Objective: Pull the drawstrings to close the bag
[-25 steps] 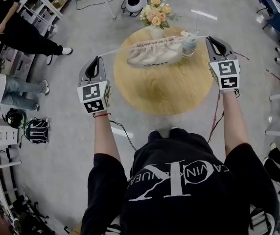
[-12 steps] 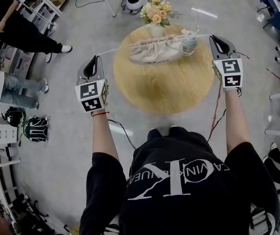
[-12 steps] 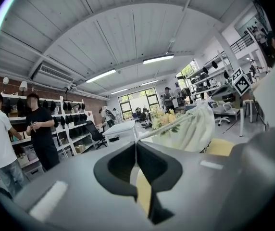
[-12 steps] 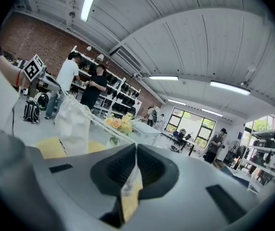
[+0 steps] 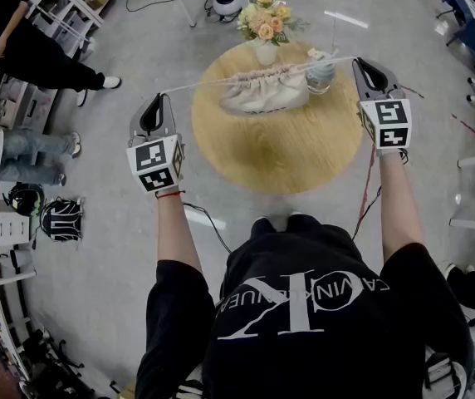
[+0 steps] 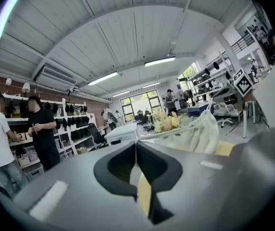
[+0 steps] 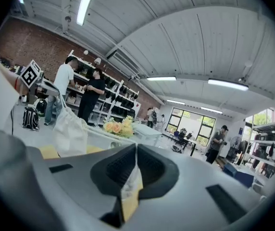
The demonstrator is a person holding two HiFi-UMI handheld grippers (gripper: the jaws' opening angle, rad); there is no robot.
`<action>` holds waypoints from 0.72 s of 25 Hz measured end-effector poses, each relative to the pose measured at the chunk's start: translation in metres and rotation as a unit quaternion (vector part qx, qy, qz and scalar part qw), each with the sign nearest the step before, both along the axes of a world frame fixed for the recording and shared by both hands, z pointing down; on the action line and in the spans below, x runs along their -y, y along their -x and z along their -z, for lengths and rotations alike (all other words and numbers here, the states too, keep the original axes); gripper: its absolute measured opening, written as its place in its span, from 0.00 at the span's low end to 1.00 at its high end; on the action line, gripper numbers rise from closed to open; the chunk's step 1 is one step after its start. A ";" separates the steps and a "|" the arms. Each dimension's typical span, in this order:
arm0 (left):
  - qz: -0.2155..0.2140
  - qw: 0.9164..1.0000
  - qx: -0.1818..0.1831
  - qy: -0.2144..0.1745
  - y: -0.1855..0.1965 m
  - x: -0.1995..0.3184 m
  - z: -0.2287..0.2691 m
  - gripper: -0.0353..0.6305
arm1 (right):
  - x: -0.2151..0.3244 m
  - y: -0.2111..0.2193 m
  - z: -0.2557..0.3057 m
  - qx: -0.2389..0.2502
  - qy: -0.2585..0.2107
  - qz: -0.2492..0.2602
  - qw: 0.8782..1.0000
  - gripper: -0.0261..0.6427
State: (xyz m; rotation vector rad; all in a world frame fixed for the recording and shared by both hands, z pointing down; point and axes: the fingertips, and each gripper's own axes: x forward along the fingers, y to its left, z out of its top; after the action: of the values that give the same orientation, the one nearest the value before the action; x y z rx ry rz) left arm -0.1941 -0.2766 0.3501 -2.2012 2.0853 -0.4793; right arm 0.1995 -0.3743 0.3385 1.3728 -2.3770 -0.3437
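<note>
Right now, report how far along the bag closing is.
Done: the cream fabric bag has its mouth gathered into tight pleats. In hand: left gripper and right gripper, both shut on the white drawstrings, hold them taut. Left: perhaps a final tug, then release.

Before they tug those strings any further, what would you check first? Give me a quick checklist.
1. Left gripper shut on left drawstring: ok.
2. Right gripper shut on right drawstring: ok.
3. Both strings taut: ok.
4. Bag mouth gathered: ok; fully closed: cannot tell.
5. Room around bag: not ok, jar right beside it, flower vase close behind.
</note>
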 end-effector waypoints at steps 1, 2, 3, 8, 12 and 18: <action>0.000 1.000 -0.001 -0.005 -0.002 0.001 0.003 0.08 | 0.000 0.001 0.002 0.007 -0.001 0.000 1.000 0.07; 0.000 1.000 -0.002 -0.011 -0.003 0.001 0.006 0.08 | 0.000 0.002 0.003 0.012 -0.002 -0.001 1.000 0.07; 0.000 1.000 -0.005 -0.016 -0.005 0.001 0.009 0.08 | -0.001 0.003 0.004 0.015 -0.003 0.000 1.000 0.07; -0.005 0.999 -0.013 -0.037 -0.012 0.002 0.018 0.08 | -0.003 0.011 0.013 0.033 -0.007 0.007 0.999 0.07; -0.003 0.998 -0.031 -0.047 -0.015 0.001 0.022 0.08 | -0.006 0.016 0.022 0.056 -0.012 0.010 0.998 0.07; -0.004 0.997 -0.040 -0.064 -0.018 0.003 0.032 0.08 | -0.009 0.025 0.035 0.078 -0.022 0.020 0.997 0.07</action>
State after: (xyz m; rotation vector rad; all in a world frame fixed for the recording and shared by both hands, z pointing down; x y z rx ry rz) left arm -0.1760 -0.2796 0.3184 -2.1884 2.0822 -0.2519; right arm 0.1744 -0.3649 0.3038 1.4200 -2.5395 -0.3112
